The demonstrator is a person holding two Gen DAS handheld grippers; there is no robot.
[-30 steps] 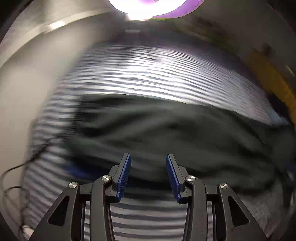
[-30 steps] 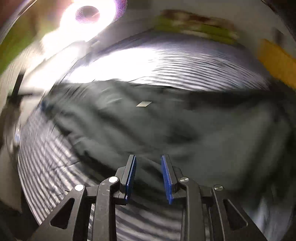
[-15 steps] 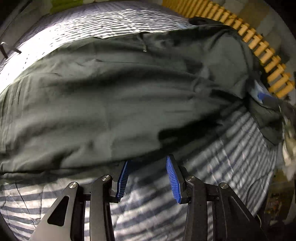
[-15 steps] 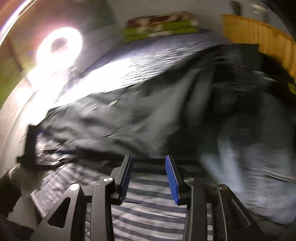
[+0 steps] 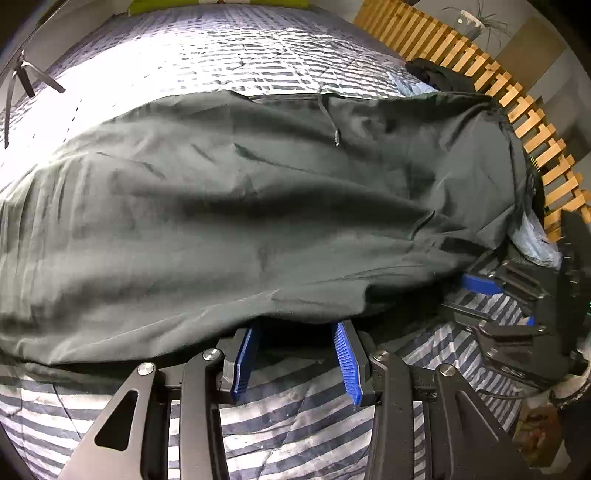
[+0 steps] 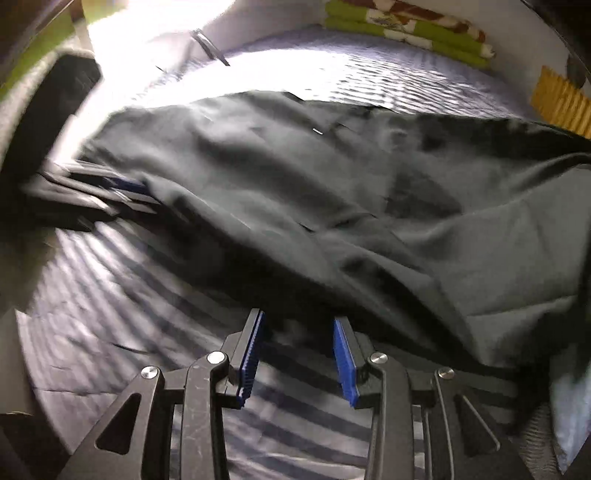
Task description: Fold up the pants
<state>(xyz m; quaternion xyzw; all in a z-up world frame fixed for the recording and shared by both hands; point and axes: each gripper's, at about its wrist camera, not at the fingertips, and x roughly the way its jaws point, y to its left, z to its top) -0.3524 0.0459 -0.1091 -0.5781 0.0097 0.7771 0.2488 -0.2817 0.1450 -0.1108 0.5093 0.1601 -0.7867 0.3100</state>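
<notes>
Dark grey-green pants [image 5: 258, 206] lie spread across a striped bedspread [image 5: 295, 417], wrinkled, with a drawstring on top. My left gripper [image 5: 297, 328] is open at the pants' near edge, and the hem lies just over its blue fingertips. At the right of the left wrist view my right gripper [image 5: 476, 295] reaches in low against the same edge. In the right wrist view the pants [image 6: 332, 192] run from left to right. My right gripper [image 6: 298, 319] is open there, its tips at the near hem. My left gripper [image 6: 122, 192] shows blurred at the far left.
A wooden slatted rail [image 5: 517, 110] runs along the bed's right side. A light blue garment [image 5: 532, 240] and a black one [image 5: 436, 74] lie beside it. Folded green blankets [image 6: 406, 29] sit at the bed's far end. Bright light washes out the far left.
Both grippers have swung down to the near edge of the pants and slowed, so the views are sharper. Both stay open, and the right gripper now shows in the left wrist view.
</notes>
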